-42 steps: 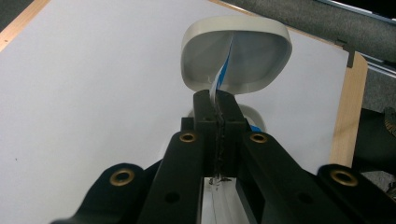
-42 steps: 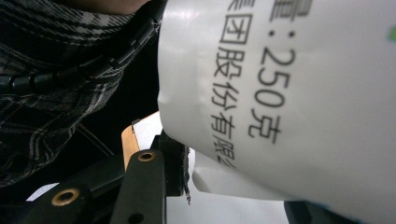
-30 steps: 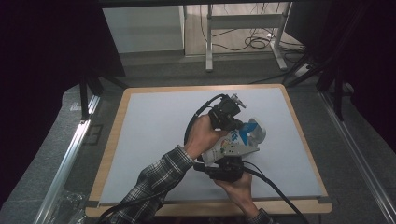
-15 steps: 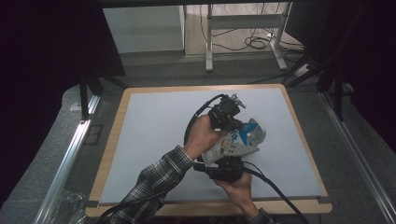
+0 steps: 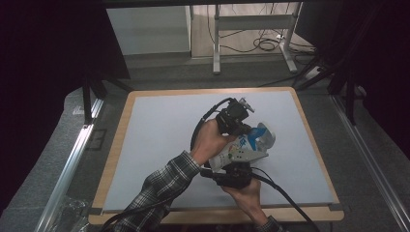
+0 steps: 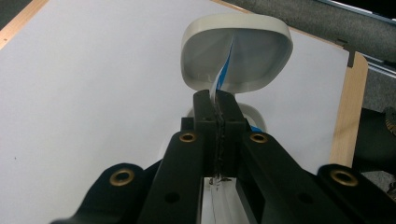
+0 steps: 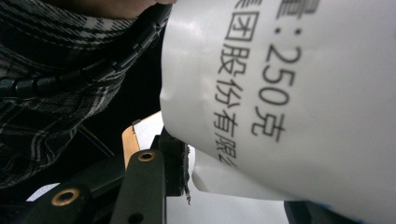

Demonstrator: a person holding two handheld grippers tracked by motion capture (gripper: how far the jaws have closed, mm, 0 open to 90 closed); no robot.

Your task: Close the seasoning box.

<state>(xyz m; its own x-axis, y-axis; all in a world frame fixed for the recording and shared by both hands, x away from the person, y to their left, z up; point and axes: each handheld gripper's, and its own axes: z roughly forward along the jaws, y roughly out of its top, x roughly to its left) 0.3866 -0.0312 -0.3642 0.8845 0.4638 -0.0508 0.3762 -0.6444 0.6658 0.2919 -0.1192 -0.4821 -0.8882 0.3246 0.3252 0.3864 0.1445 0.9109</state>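
High view: both grippers hold a white-and-blue plastic pouch (image 5: 249,145) above the white surface (image 5: 159,135), wide bare room all round, wooden edges well apart. Left gripper view: left gripper (image 6: 217,100) jaws clenched on the pouch's thin edge, likely tearing it open over a pale oval bowl (image 6: 238,56). Right gripper view: right gripper (image 7: 233,172) jaws clamp the pouch's body; next, pull apart steadily.

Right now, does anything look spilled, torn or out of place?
No spill or tear shows. The white pouch hangs between both grippers above the table; the left gripper pinches its edge over a pale bowl.
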